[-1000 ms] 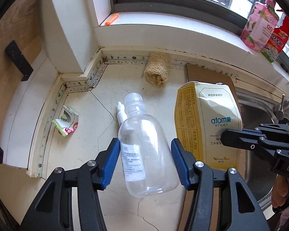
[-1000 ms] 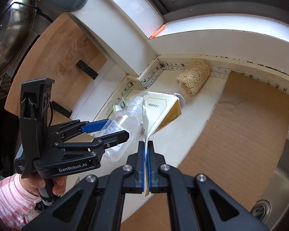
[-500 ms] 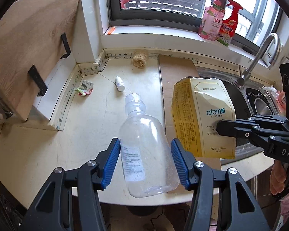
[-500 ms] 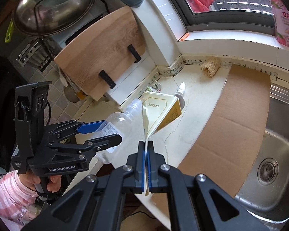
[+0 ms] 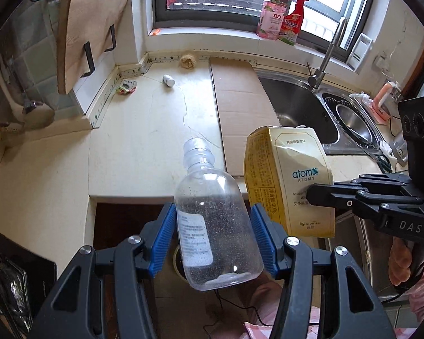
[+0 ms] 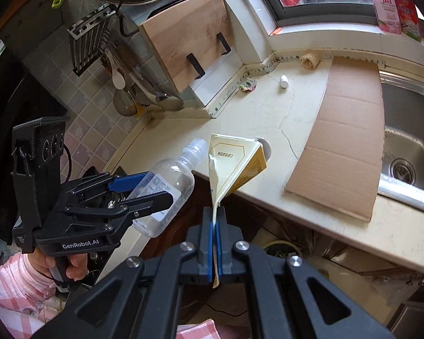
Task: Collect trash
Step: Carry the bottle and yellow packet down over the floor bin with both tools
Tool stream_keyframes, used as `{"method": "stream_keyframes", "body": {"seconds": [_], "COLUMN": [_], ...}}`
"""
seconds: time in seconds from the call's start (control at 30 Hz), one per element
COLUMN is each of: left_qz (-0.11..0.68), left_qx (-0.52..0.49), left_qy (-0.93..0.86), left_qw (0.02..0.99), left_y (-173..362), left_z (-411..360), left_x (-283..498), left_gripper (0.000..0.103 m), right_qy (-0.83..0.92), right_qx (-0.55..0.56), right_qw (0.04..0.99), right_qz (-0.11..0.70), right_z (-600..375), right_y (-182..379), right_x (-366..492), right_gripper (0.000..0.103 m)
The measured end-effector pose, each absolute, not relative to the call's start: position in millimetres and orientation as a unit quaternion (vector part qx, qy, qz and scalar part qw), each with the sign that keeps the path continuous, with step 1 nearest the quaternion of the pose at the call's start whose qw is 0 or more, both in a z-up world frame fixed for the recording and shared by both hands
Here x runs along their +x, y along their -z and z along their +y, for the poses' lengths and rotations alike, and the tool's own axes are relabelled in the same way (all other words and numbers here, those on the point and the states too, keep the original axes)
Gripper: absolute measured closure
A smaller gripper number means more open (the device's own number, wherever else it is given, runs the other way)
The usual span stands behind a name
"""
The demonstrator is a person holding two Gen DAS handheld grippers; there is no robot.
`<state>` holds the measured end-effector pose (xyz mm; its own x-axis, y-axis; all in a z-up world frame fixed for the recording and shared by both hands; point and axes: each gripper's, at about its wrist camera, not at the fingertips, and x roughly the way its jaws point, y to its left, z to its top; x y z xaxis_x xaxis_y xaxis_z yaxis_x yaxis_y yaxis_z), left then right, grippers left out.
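My left gripper (image 5: 213, 219) is shut on a clear plastic bottle (image 5: 212, 220) with a white label, its blue pads pressing both sides. The bottle (image 6: 166, 186) and left gripper (image 6: 144, 186) also show at the left of the right wrist view. My right gripper (image 6: 215, 216) is shut on the flat bottom seam of a yellow Atomy pouch (image 6: 234, 166). That pouch (image 5: 288, 180) hangs beside the bottle in the left wrist view, with the right gripper (image 5: 313, 195) coming in from the right. Both are held off the counter's front edge. A small white bottle (image 5: 168, 80) and a crumpled wrapper (image 5: 126, 87) lie near the counter's back corner.
A cardboard sheet (image 5: 240, 107) covers the counter (image 5: 144, 141) beside the steel sink (image 5: 294, 104) and faucet (image 5: 328, 53). A loofah (image 5: 187, 61) sits by the wall, a wooden board (image 6: 189, 45) leans at the left. Detergent bottles (image 5: 279, 17) stand on the windowsill. Below is an opening with a round bin rim (image 6: 277, 247).
Both grippers have pulled back from the counter's rear corner to beyond its front edge and risen a little, still holding the bottle and the pouch. The counter and sink now show whole.
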<state>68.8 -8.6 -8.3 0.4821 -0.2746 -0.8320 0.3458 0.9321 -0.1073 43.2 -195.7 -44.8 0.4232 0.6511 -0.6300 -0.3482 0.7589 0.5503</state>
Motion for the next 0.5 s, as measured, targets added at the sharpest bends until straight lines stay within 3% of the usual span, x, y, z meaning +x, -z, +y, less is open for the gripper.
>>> {"method": "stream_keyframes", "body": {"seconds": [0.5], "left_qz": [0.574], "left_qx": [-0.051], "left_qy": [0.155], "left_qw": [0.803], "left_y": [130], "left_z": [22], "left_x": [22], "left_gripper": [0.05], "right_qy": [-0.251], "right_qx": [0.208], "right_qw": [0.78], "right_qz": [0.535], "right_z": [-185], "right_y": [141], "right_x": [-8], "right_gripper": [0.101]}}
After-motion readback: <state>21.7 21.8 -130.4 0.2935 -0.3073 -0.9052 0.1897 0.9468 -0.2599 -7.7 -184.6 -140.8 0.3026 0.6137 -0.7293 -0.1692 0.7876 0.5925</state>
